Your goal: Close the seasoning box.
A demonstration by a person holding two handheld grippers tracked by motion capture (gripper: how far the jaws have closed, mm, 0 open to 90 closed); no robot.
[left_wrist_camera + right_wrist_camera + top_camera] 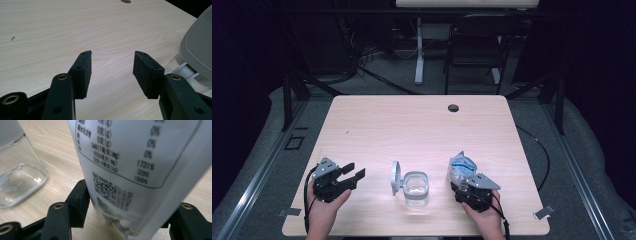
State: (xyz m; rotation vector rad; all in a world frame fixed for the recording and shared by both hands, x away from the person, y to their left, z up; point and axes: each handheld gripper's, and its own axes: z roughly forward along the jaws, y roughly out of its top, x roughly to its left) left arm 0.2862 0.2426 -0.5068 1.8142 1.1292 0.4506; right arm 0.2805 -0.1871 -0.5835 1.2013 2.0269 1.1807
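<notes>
Pouch (462, 167): white and blue soft packet, top torn open and crumpled, standing upright at near right of table (422, 125), just right of glass jar (416, 189). Pinched at its lower part between jaws of right gripper (460, 184), left pad (80, 202) pressed against packet side, right pad hidden behind it. In right gripper view pouch (140, 170) white-backed, printed with a black-outlined nutrition table: Chinese characters mostly too blurred to read, zeros in brackets, percent column reading 0%, 0%, 0%, 1731%, 328%, 1500%. Below table a QR code, a small line of digits printed sideways beside it (unreadable), a small green mark under that, barcode stripes at bottom fold. Blue front with white print in high view, not legible.

Jar (17, 175) clear, square-shouldered, some white residue on bottom, grey hinged lid (396, 177) flipped open and standing on left side. Lid (200, 47) at right edge of left gripper view.

Left gripper (352, 172) at near left of table, held in hand (326, 202), jaws spread, nothing between pads (85, 72), bare wood underneath. Well apart from jar.
</notes>
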